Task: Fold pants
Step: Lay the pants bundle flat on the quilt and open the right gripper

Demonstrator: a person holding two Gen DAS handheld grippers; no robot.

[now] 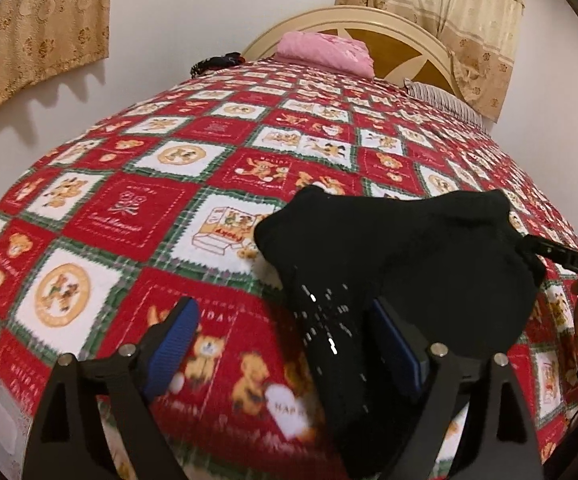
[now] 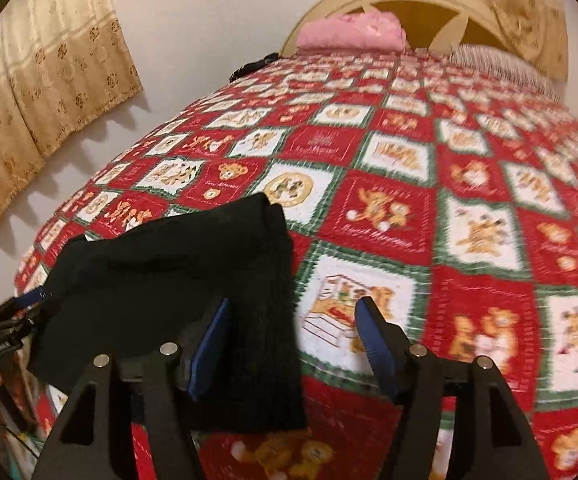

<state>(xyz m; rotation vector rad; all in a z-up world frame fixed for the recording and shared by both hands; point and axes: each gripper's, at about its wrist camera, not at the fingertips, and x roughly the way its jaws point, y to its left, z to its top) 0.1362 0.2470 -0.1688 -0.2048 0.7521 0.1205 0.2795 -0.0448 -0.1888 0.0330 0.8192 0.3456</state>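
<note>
Black pants [image 1: 401, 264] lie bunched and partly doubled over near the foot edge of a bed [image 1: 29, 408] covered with a red, white and green teddy-bear quilt [image 1: 209, 152], as a person works them with two handheld tongs. The left gripper [image 1: 285, 344] stands with its blue-padded jaws spread wide, one pad over bare quilt and the other against the dark cloth, holding nothing; the right gripper [image 2: 293, 344] is likewise agape, its left pad at the edge of the garment and its right pad over the quilt. The fabric looks like a soft, light knit, limp rather than stiff, likely to sag and slide out of shape when lifted, so a firm pinch on a doubled hem or on the thicker folded edge nearest the foot of the bed would seem the safest hold, one tong at each corner. A scatter of small white marks on the cloth cannot be read. The quilt squares carry script, of which "HAPPY" and "HOLIDAY" can be partly made out. A pink folded blanket [image 1: 325, 50] sits at the headboard [image 1: 409, 44] end, beside a striped pillow [image 1: 445, 102].
</note>
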